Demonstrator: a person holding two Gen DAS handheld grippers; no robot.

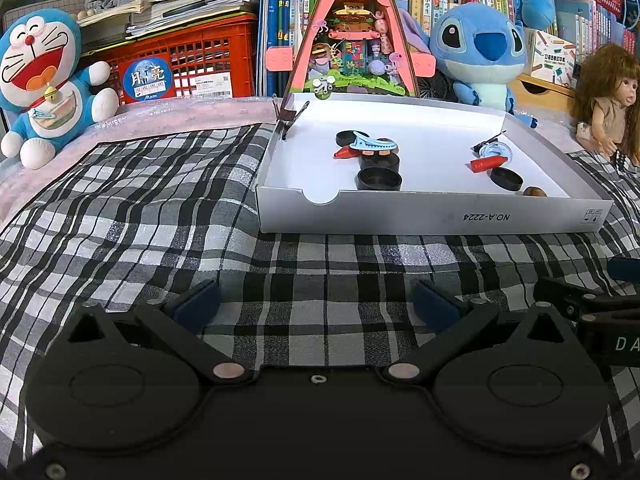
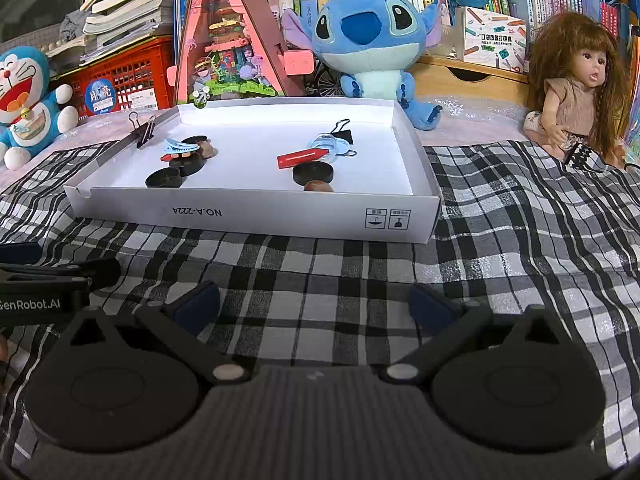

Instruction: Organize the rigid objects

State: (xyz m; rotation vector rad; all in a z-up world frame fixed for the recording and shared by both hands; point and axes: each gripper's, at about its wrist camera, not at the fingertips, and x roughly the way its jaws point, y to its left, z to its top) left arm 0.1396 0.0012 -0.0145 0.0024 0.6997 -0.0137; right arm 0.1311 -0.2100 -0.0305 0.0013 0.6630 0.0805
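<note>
Both held low over the checked cloth (image 1: 160, 208), just short of the white box lid (image 2: 256, 216): left gripper (image 1: 316, 304) spread wide, nothing between its pads; right gripper (image 2: 314, 304) likewise wide and bare. Inside the lid, 2 clusters: blue clip (image 2: 180, 146) atop black caps (image 2: 164, 179) at left; red crayon (image 2: 302, 157), black cap (image 2: 313, 172), binder clip (image 2: 343, 131) at right.

Both wrist views look low across the plaid cloth (image 1: 160, 200) toward the shared white tray (image 2: 256, 216).
</note>
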